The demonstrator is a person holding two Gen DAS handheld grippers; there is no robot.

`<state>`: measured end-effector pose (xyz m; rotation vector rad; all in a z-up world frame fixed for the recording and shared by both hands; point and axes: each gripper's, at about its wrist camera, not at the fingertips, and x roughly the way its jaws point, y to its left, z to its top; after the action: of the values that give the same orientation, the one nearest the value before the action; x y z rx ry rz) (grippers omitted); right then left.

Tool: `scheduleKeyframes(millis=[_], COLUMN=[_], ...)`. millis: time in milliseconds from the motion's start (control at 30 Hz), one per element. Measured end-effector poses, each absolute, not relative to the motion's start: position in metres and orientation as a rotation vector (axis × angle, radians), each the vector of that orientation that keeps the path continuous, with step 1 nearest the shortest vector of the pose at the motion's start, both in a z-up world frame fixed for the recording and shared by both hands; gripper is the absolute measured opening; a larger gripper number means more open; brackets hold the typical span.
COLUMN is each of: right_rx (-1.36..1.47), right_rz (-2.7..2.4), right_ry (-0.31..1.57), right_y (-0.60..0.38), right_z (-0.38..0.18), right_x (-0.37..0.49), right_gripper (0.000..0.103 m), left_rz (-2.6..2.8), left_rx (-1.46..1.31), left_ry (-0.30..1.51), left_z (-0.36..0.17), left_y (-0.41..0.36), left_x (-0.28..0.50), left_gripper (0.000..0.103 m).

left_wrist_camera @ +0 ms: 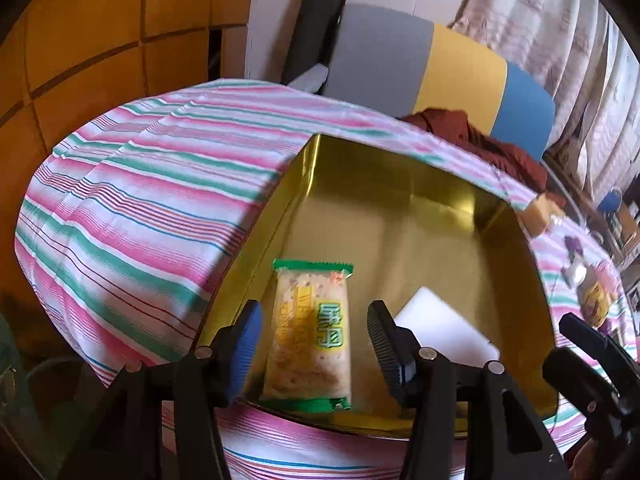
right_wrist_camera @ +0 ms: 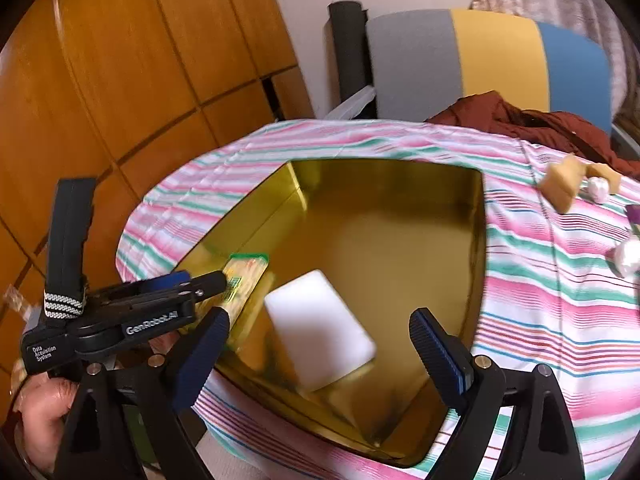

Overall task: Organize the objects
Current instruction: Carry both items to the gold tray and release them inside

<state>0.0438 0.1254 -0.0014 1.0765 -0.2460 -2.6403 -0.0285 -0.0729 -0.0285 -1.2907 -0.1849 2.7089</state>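
Observation:
A gold tin box (left_wrist_camera: 400,216) (right_wrist_camera: 380,216) sits open on the striped tablecloth. Inside lie a green-edged snack packet (left_wrist_camera: 308,332) (right_wrist_camera: 244,280) at the left and a white block (left_wrist_camera: 444,328) (right_wrist_camera: 320,328) beside it. My left gripper (left_wrist_camera: 316,340) is open, its fingers either side of the packet, just above it, not touching. It also shows in the right wrist view (right_wrist_camera: 216,280). My right gripper (right_wrist_camera: 320,344) is open over the white block, empty. Its fingers show at the right edge of the left wrist view (left_wrist_camera: 580,344).
Tan sponge pieces (right_wrist_camera: 560,184), white (right_wrist_camera: 624,258) and purple small items lie on the cloth (right_wrist_camera: 540,280) right of the box. A dark red garment (right_wrist_camera: 540,120) and a grey-yellow-blue chair (right_wrist_camera: 480,56) stand behind. Wooden cabinets (right_wrist_camera: 120,80) are at the left.

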Motion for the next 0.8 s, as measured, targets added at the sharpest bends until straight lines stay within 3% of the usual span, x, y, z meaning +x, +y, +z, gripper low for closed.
scheduleKeyframes(millis=[800], right_rx=[1.087], right_rz=[-2.848], right_ry=[-0.342], right_y=[0.21], right_z=[0.009], right_x=[0.053], right_gripper=[0.097], left_rz=[2.518], left_rx=[-1.087], left_ry=[-0.062], left_z=[-0.006], left_y=[0.004], left_x=[0.011], left_gripper=[0.056])
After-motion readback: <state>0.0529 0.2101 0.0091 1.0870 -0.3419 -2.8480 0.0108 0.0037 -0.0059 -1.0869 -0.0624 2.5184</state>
